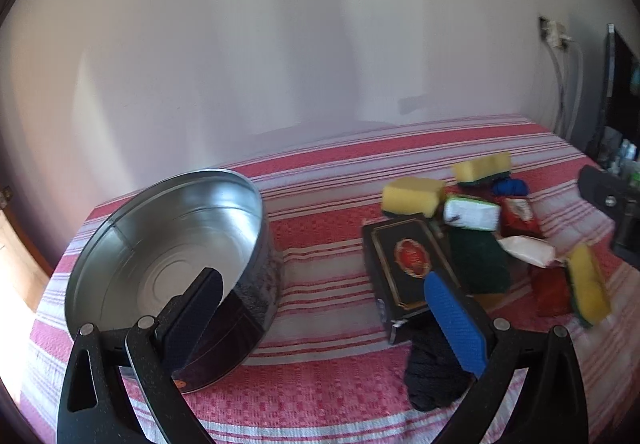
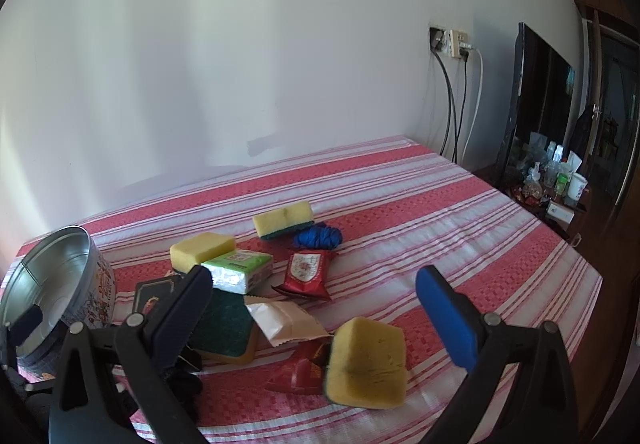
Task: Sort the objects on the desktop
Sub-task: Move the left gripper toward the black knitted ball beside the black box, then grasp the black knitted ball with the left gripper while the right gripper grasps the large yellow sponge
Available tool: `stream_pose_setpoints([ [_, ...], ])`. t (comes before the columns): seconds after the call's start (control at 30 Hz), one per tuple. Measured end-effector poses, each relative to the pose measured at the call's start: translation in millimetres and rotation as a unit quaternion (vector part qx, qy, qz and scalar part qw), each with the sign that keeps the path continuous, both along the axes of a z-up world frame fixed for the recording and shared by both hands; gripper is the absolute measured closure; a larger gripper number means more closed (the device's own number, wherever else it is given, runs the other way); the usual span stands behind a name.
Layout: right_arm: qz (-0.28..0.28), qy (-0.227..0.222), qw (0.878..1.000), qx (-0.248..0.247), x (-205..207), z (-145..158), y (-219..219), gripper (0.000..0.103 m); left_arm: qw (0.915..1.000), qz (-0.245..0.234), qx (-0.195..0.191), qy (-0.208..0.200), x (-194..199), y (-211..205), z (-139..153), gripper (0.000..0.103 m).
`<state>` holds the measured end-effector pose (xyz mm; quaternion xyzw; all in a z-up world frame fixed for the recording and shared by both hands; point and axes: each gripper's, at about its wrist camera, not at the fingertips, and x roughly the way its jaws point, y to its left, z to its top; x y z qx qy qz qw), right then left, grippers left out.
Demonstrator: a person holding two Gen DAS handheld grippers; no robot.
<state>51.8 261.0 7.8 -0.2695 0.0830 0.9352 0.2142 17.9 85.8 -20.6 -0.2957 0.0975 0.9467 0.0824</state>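
An empty round metal tin [image 1: 168, 244] sits at the left of a red-striped cloth; it also shows in the right wrist view [image 2: 52, 284]. To its right lies a pile: a black book [image 1: 408, 264], yellow sponges [image 1: 412, 195] [image 2: 366, 360], a green tissue pack [image 2: 240, 268], red packets [image 2: 306, 274], a blue yarn ball [image 2: 318, 236] and a black yarn ball [image 1: 434, 368]. My left gripper [image 1: 332, 308] is open and empty, between the tin and the book. My right gripper [image 2: 316, 286] is open and empty above the pile.
The striped cloth [image 2: 440, 203] covers the whole surface, with a wall behind. At the right stand a dark screen [image 2: 536, 95], a side table with bottles and a cup [image 2: 560, 179], and cables hanging from a wall socket [image 2: 452, 39].
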Motion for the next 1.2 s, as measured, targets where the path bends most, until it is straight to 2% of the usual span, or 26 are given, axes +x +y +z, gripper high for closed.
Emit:
stream_pose_setpoints([
  [0.17, 0.003, 0.02, 0.999, 0.024, 26, 0, 11, 0.0, 0.9974, -0.058, 0.038, -0.022, 16, -18, 0, 0.001],
  [0.33, 0.016, 0.047, 0.999, 0.019, 50, 0, 23, 0.0, 0.9921, -0.073, 0.084, -0.058, 21, -30, -1, 0.001],
  [0.37, 0.019, 0.049, 0.998, 0.019, 52, -1, 24, 0.0, 0.9921, -0.076, 0.081, -0.058, 23, -26, -2, 0.001],
  [0.47, 0.024, 0.042, 0.998, 0.033, 56, -5, 24, 0.0, 0.994, -0.088, 0.041, -0.05, 32, -5, -9, 0.001],
  [0.6, 0.034, 0.043, 0.997, 0.051, 66, -11, 24, 0.001, 0.9915, -0.106, 0.032, -0.069, 35, 12, -23, 0.003],
  [0.67, 0.033, 0.04, 0.997, 0.055, 69, -14, 27, 0.002, 0.9909, -0.105, 0.018, -0.082, 31, 23, -31, 0.015],
  [0.77, 0.031, 0.033, 0.998, 0.046, 71, -18, 36, 0.007, 0.9906, -0.093, 0.003, -0.1, 23, 30, -42, 0.025],
  [0.9, 0.04, 0.023, 0.999, 0.021, 73, -25, 50, 0.009, 0.9899, -0.08, 0.002, -0.117, 15, 35, -52, 0.027],
  [0.97, 0.052, 0.014, 0.998, 0.012, 72, -30, 55, 0.009, 0.99, -0.077, -0.004, -0.118, 13, 38, -55, 0.034],
  [1.03, 0.065, 0.001, 0.998, 0.005, 69, -36, 58, 0.009, 0.9889, -0.079, 0.0, -0.126, 12, 38, -58, 0.034],
  [1.1, 0.072, -0.011, 0.997, -0.014, 65, -41, 61, 0.008, 0.9883, -0.079, 0.003, -0.13, 10, 40, -60, 0.039],
  [1.17, 0.079, -0.019, 0.996, -0.038, 60, -47, 63, 0.008, 0.9863, -0.089, 0.012, -0.139, 9, 43, -63, 0.055],
  [1.2, 0.085, -0.024, 0.995, -0.054, 57, -50, 63, 0.008, 0.9855, -0.093, 0.014, -0.142, 9, 46, -64, 0.057],
])
